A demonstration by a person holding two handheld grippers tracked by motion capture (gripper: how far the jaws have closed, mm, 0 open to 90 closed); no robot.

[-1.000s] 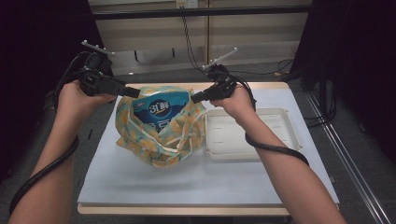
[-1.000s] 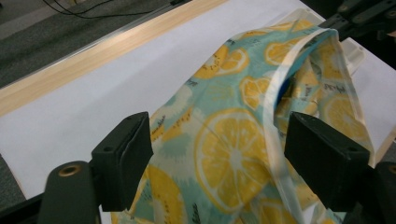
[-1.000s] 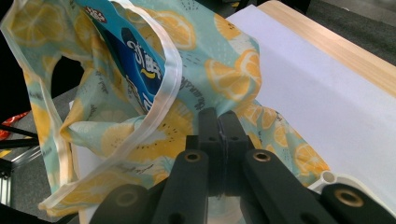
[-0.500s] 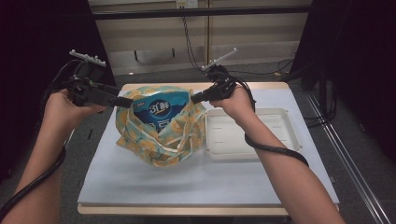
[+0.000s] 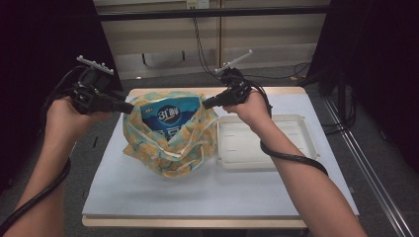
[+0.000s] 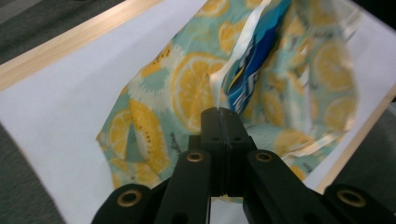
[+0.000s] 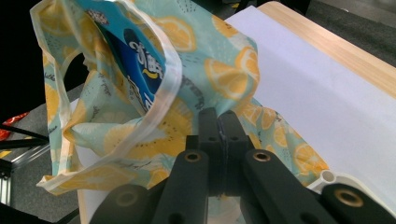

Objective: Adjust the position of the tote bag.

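Observation:
A cloth bag point(image 5: 168, 148) printed with lemon slices stands on the white table top point(image 5: 197, 197), its mouth held open. Inside it sits a blue package point(image 5: 168, 118). My left gripper point(image 5: 129, 107) is at the bag's left rim; its jaws have just been closing and now pinch the pale trim of the rim. In the left gripper view the gripper point(image 6: 219, 112) is shut against the bag point(image 6: 187, 88), with the package point(image 6: 254, 65) beyond. My right gripper point(image 5: 205, 104) holds the right rim; in the right gripper view the gripper point(image 7: 218, 114) is shut on the cloth point(image 7: 224, 70).
A shallow white tray point(image 5: 296, 148) lies right of the bag, under my right forearm. The table's wooden edge point(image 5: 276, 90) runs along the back. Black cables trail from both grippers. Dark floor surrounds the table.
My left hand has shifted a little left and down along the bag's left rim, and its jaws have shut there. The right hand and its grip have stayed put.

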